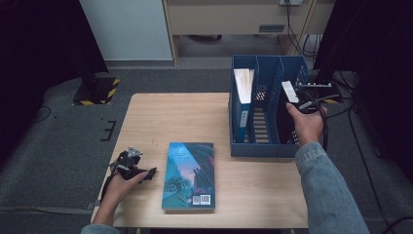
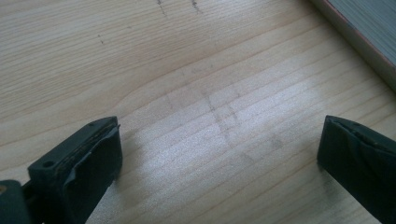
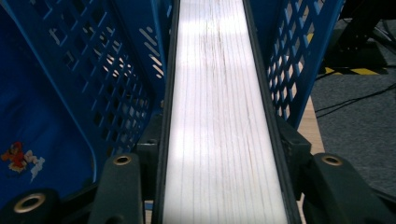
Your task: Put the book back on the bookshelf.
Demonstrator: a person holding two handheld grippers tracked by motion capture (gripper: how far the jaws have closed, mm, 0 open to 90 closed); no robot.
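Standing upright in the rack [image 1: 242, 146], book [image 3: 219, 116], page-edge up; fingers [image 3: 292, 140] clamping it.

- The desk [image 1: 195, 122] is lit softly from above in the high view, while the floor and both side edges are left very dark.
- That view is a little soft, and small things are hard to make out.
- In the left gripper view, a pale shine is seen on the wood, with dark shadows under the tongs [image 2: 219, 158].
- In the right gripper view, the white page edges [image 3: 219, 116] are washed out by glare, and the nearest parts are blurred.
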